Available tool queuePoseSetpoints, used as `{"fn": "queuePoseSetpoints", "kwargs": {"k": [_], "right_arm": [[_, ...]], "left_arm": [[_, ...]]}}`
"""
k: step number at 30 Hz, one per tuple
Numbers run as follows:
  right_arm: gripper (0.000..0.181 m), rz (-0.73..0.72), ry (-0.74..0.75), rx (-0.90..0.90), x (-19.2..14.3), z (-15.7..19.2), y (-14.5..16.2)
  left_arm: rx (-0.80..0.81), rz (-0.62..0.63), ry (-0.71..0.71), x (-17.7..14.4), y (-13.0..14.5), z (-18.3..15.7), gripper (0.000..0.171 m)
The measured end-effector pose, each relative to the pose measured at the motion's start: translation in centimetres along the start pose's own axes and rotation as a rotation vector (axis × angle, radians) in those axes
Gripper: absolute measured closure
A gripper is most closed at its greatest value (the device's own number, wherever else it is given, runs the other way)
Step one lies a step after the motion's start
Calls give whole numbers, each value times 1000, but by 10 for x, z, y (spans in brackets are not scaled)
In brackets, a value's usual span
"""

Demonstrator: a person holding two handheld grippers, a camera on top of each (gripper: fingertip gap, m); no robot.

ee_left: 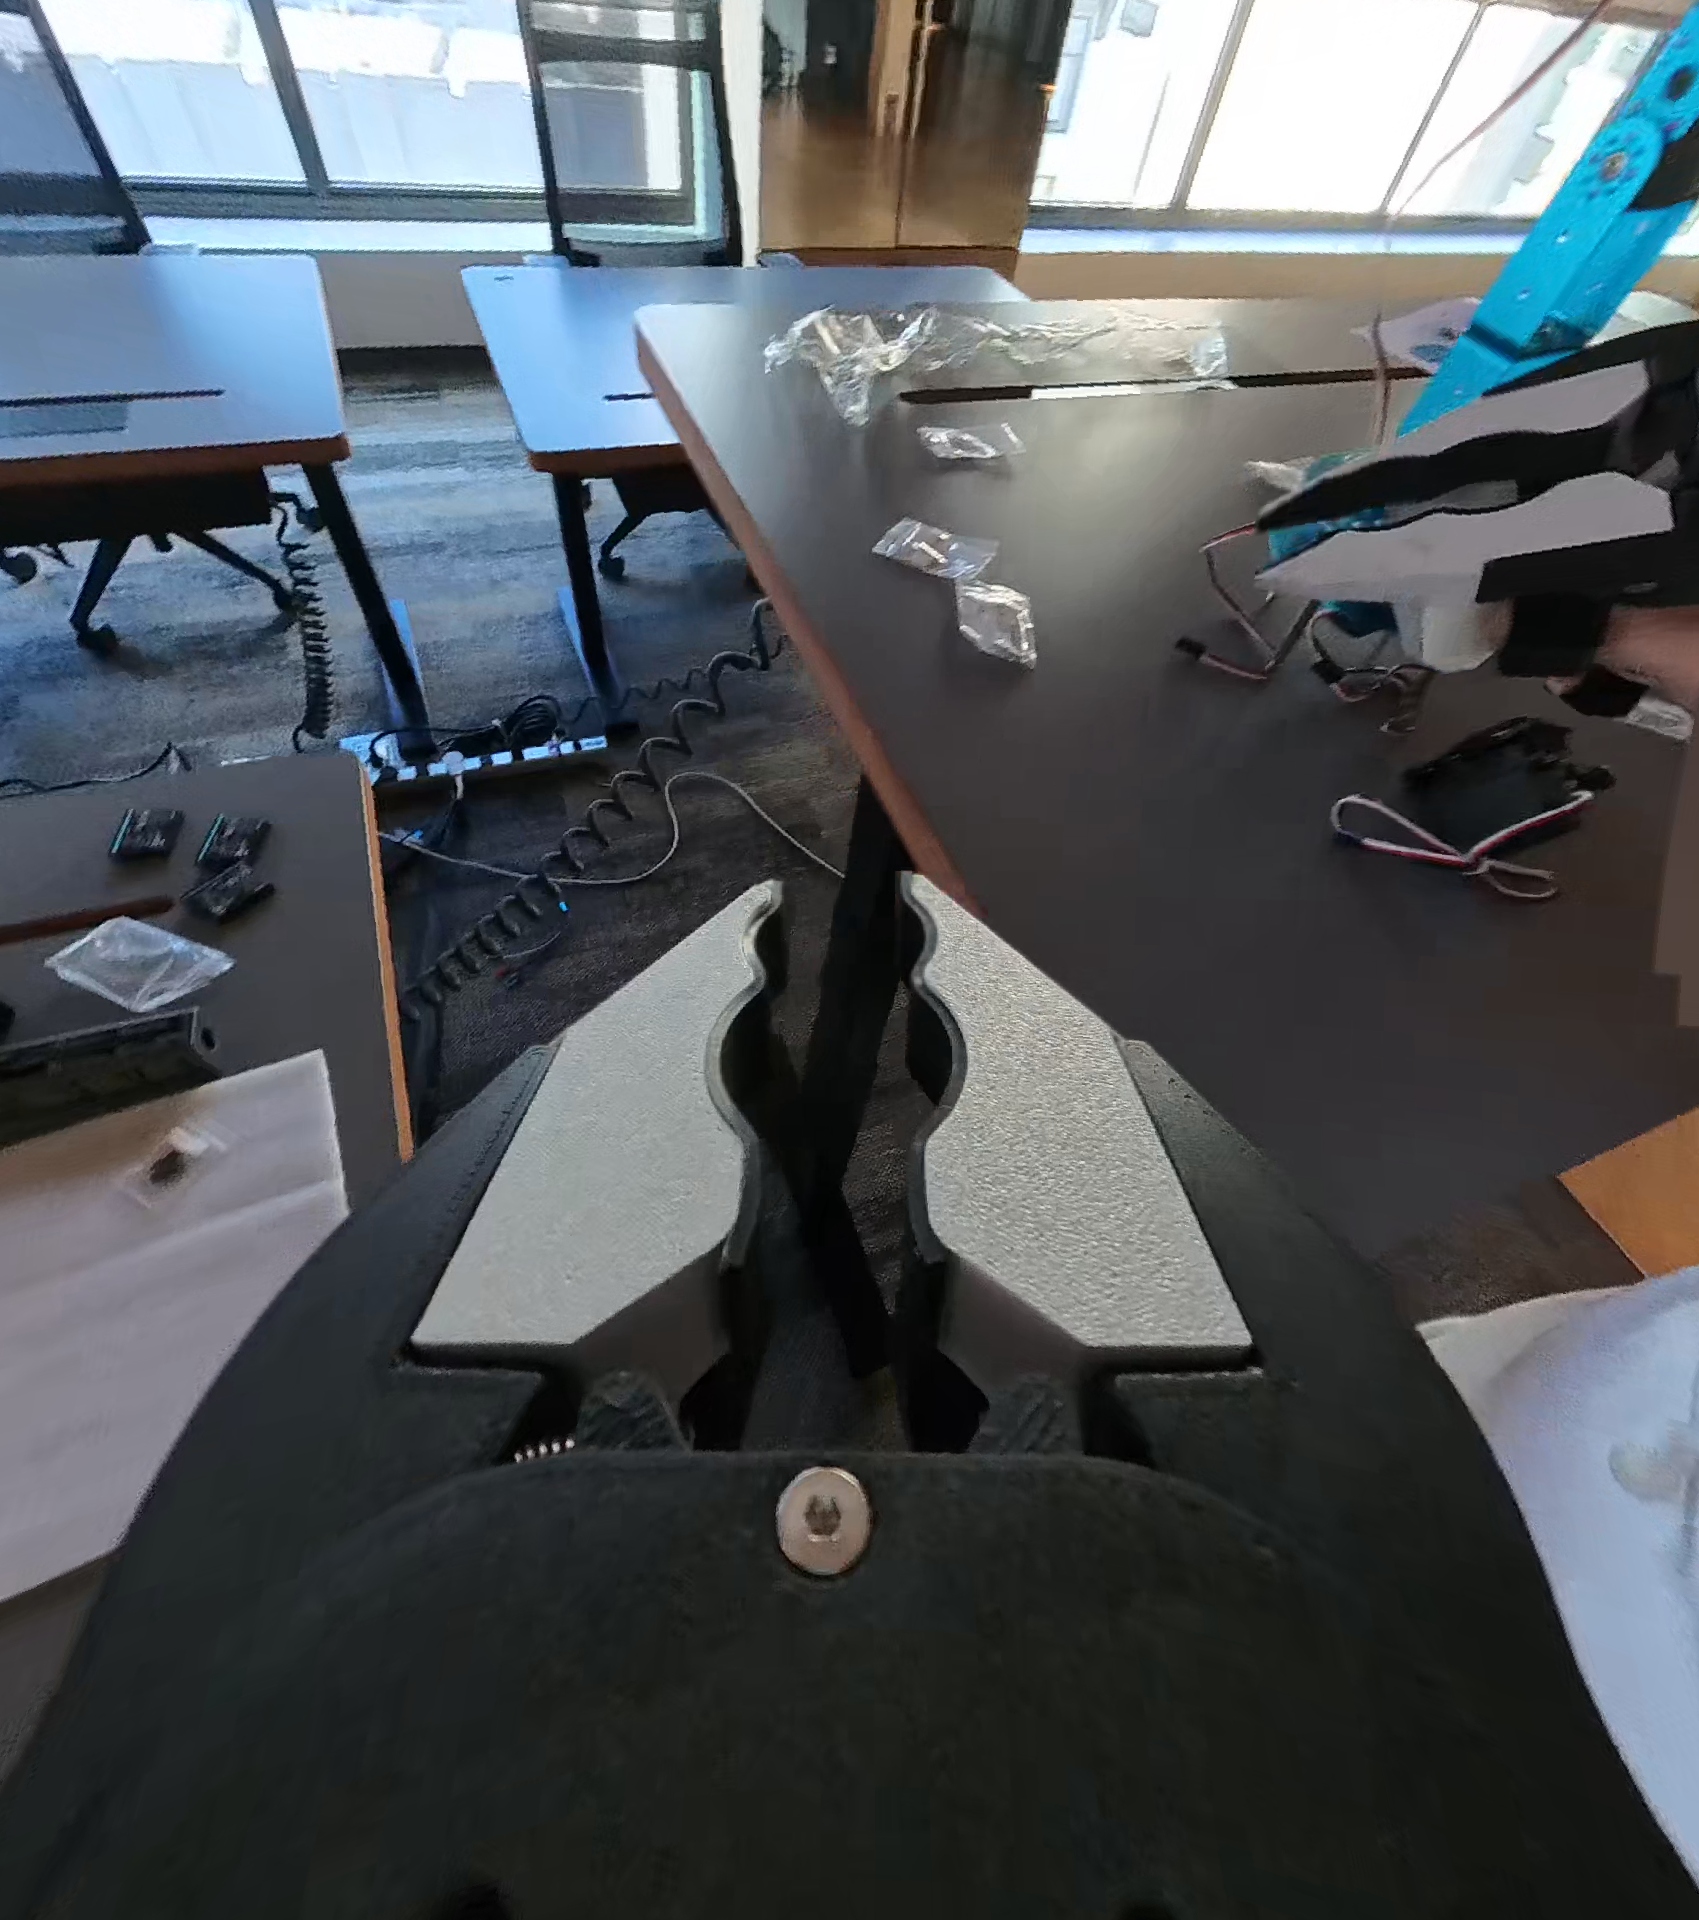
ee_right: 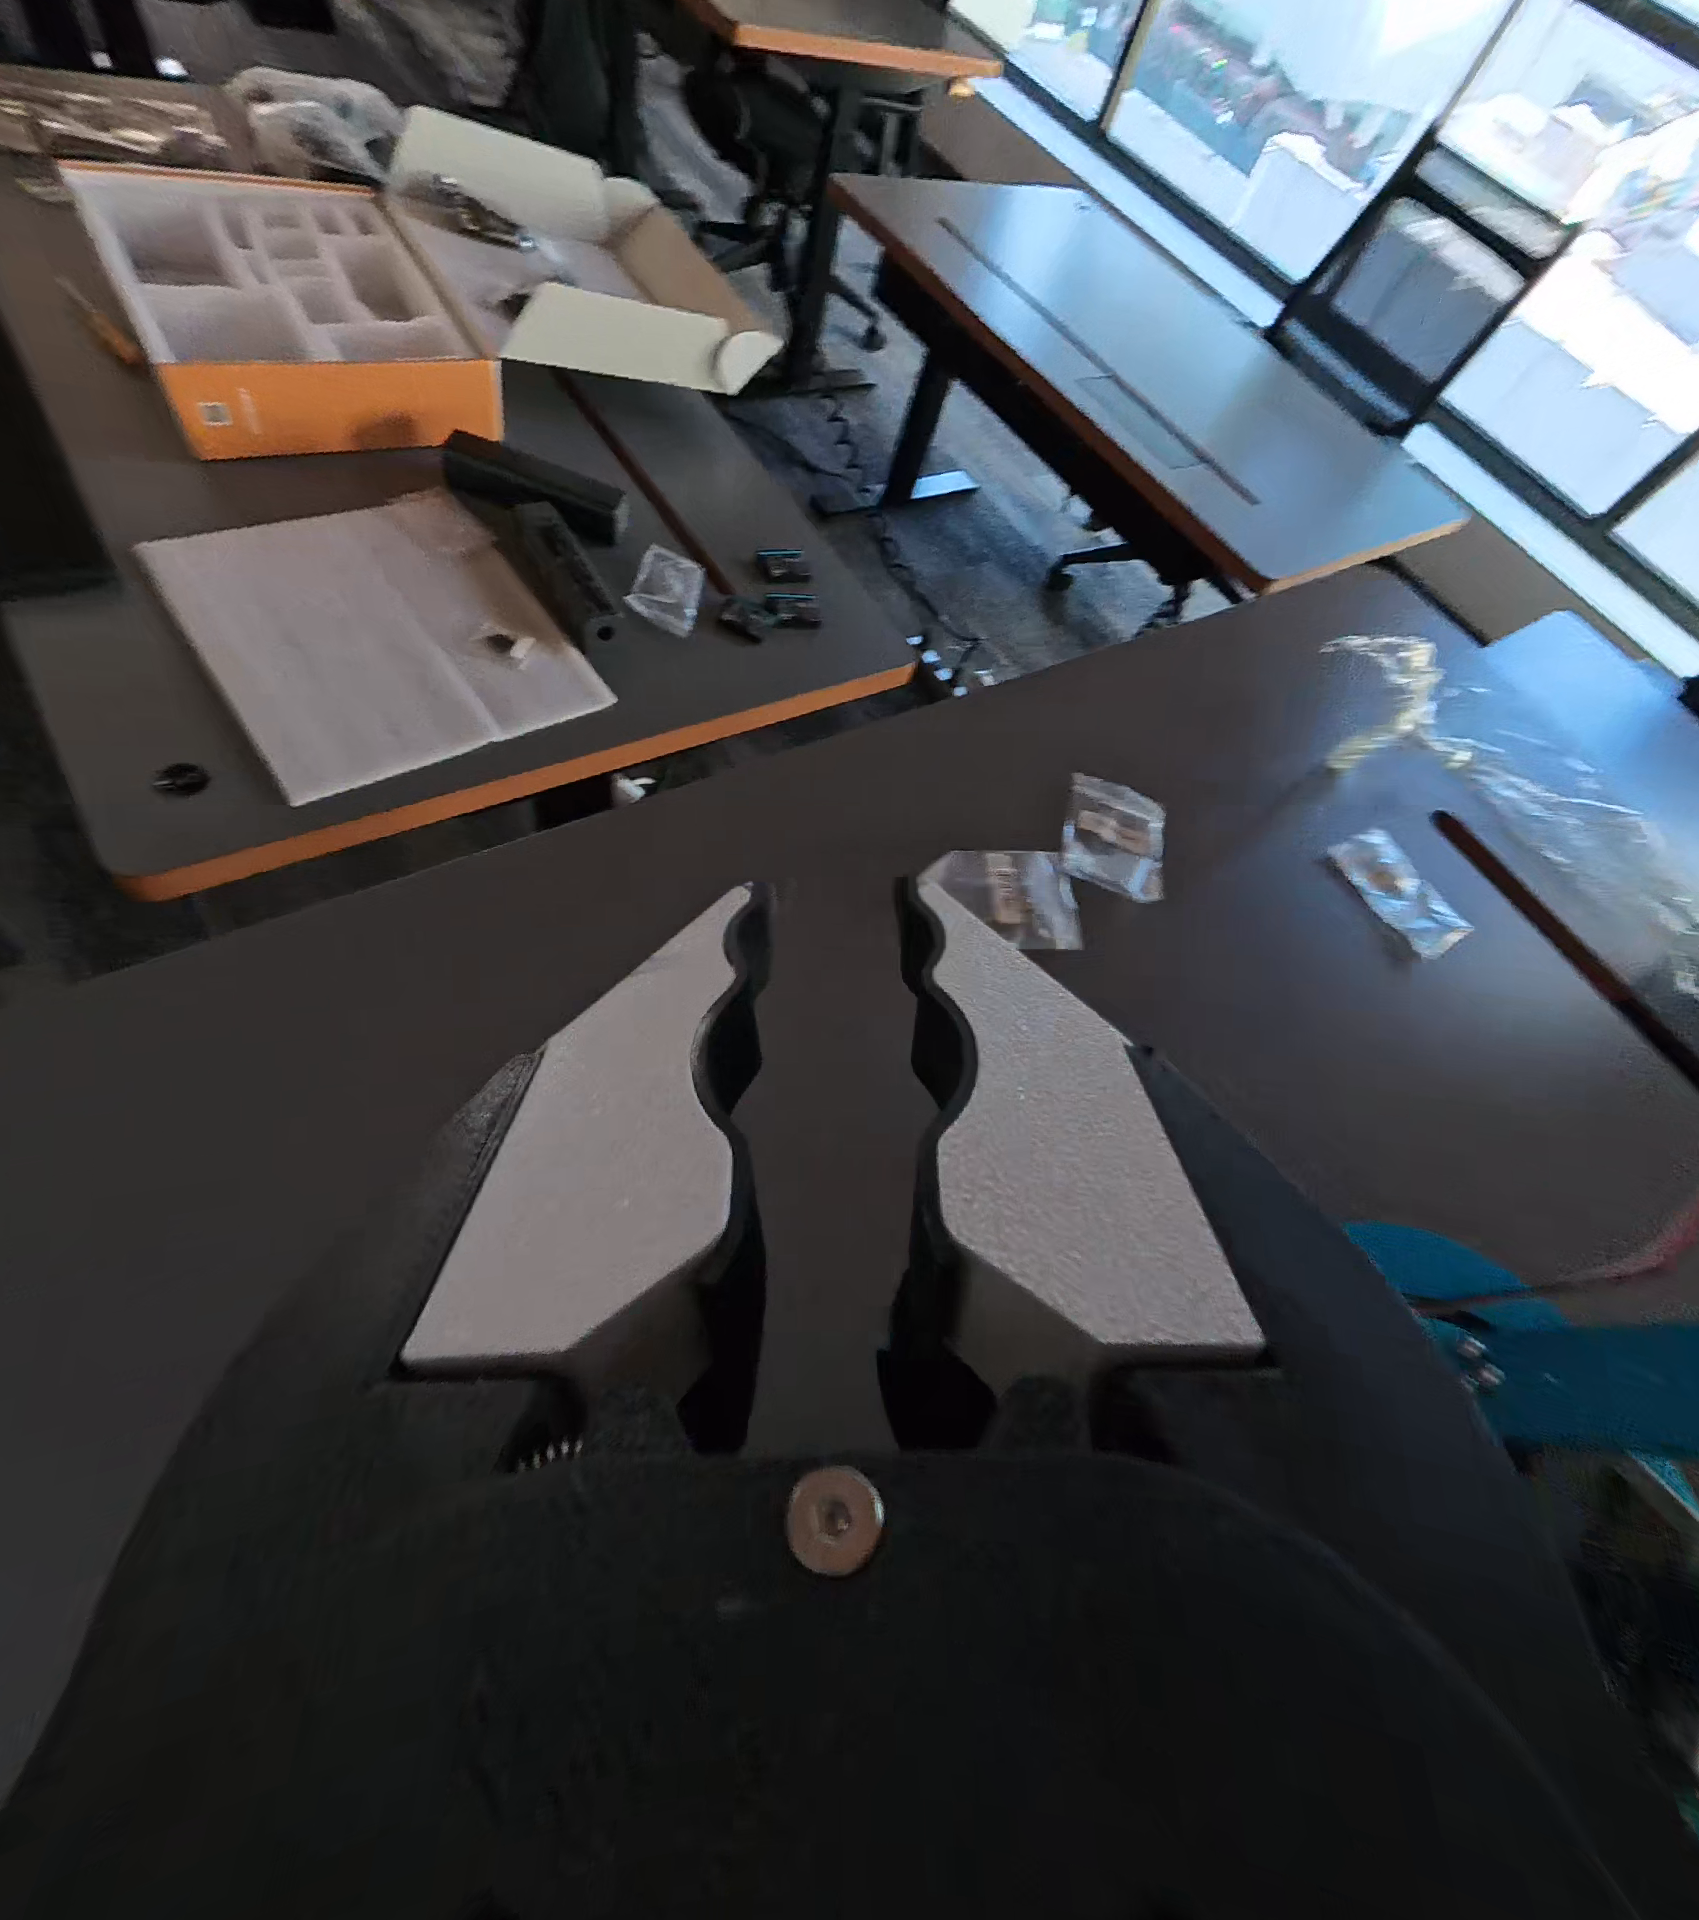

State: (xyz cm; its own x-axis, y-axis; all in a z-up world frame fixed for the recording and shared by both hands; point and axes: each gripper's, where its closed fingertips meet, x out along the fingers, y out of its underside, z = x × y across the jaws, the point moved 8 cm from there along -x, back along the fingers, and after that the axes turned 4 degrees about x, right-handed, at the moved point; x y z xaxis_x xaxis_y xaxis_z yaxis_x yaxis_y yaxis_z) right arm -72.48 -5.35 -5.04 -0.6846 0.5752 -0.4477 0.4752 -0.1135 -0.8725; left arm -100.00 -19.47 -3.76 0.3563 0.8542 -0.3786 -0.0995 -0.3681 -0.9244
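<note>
My left gripper (ee_left: 838, 906) is open and empty. It hangs over the floor gap beside the left edge of the dark table (ee_left: 1188, 935). My right gripper (ee_right: 837, 904) is open and empty, low over the same table (ee_right: 512, 1039). It also shows in the left wrist view (ee_left: 1266, 540) at the right, in front of a blue robot-arm structure (ee_left: 1593, 208). Small clear bags (ee_right: 1115, 847) lie just past its fingertips. The blue structure (ee_right: 1634, 1382) sits at its lower right. A black servo with striped wires (ee_left: 1489, 790) lies on the table.
Crumpled clear plastic (ee_left: 928, 343) lies at the table's far side. A second table (ee_right: 720, 717) to the left holds an orange box (ee_right: 305, 405), a white foam sheet (ee_right: 357, 644) and small black parts (ee_right: 772, 603). Coiled cables and a power strip (ee_left: 481, 758) lie on the floor. Spacing between my two grippers at the tips: around 25 cm. The blue robot-arm structure (ee_left: 1593, 208) is closer to my right gripper, around 15 cm from its tips; the left tips are 35 cm off.
</note>
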Motion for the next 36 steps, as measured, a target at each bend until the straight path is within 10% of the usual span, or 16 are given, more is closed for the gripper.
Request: {"fn": "queuePoseSetpoints", "kwargs": {"k": [11, 22, 28, 36], "right_arm": [[160, 5, -35, -43, 64, 55, -38], [155, -36, -15, 99, 197, 213, -104], [153, 102, -83, 132, 277, 277, -101], [154, 166, -129, 285, 390, 290, -54]], "left_arm": [[24, -22, -111, -37, 29, 101, 164], [73, 66, -75, -161, 103, 287, 171], [23, 62, -94, -197, 129, 354, 171], [-48, 10, -71, -169, 125, 424, 171]]}}
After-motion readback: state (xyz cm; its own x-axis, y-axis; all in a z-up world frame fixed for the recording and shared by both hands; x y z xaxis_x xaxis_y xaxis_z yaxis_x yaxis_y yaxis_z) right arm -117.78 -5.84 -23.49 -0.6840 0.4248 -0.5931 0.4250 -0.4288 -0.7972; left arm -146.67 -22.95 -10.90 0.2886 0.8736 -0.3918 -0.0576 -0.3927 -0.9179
